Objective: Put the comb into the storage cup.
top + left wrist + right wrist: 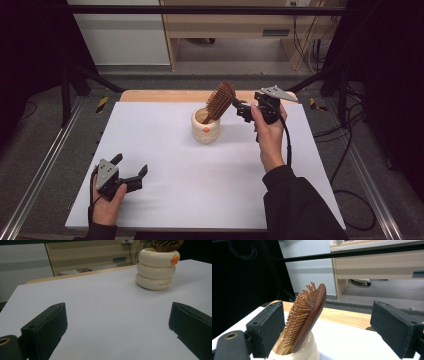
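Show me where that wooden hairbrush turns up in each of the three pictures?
High view: hairbrush stands tilted in the cream cup, centre, beside the right claw.
Left gripper view: its dark head peeks over the cup at the top right.
Right gripper view: centre, between the open jaws.
Shared landmark: the cream cup.

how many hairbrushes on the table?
1: a brown wooden paddle hairbrush standing handle-down, tilted, in the cream ringed ceramic cup, beside the open right gripper.
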Available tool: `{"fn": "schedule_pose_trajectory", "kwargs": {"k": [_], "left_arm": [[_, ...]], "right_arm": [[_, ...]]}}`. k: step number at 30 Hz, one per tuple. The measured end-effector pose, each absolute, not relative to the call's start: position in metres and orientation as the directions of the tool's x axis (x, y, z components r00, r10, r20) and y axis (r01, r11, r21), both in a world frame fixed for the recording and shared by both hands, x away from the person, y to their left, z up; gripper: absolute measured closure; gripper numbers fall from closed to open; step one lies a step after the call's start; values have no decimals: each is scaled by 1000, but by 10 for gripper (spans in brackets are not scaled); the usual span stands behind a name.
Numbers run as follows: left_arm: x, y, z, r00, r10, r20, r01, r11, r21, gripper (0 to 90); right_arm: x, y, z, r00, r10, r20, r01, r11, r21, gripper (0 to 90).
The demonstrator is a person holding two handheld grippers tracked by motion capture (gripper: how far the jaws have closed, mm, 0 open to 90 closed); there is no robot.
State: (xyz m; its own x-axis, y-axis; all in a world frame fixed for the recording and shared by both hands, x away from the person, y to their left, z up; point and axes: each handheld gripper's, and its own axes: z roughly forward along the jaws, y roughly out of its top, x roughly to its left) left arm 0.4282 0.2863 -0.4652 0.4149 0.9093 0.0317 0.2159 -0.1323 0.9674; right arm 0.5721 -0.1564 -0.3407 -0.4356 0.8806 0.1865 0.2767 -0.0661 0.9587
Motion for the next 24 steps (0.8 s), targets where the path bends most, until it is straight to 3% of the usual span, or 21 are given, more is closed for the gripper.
{"fn": "schedule_pose_trajectory", "kwargs": {"k": [5, 24], "left_arm": [[428, 287, -464, 417, 908, 42, 202, -138, 970, 19], [428, 291, -465, 409, 912, 35, 209, -131, 969, 20]], "right_arm": [[565, -161, -337, -452, 878, 157, 251, -44, 967, 78], [545, -175, -342, -406, 911, 72, 159, -8, 987, 54]]}}
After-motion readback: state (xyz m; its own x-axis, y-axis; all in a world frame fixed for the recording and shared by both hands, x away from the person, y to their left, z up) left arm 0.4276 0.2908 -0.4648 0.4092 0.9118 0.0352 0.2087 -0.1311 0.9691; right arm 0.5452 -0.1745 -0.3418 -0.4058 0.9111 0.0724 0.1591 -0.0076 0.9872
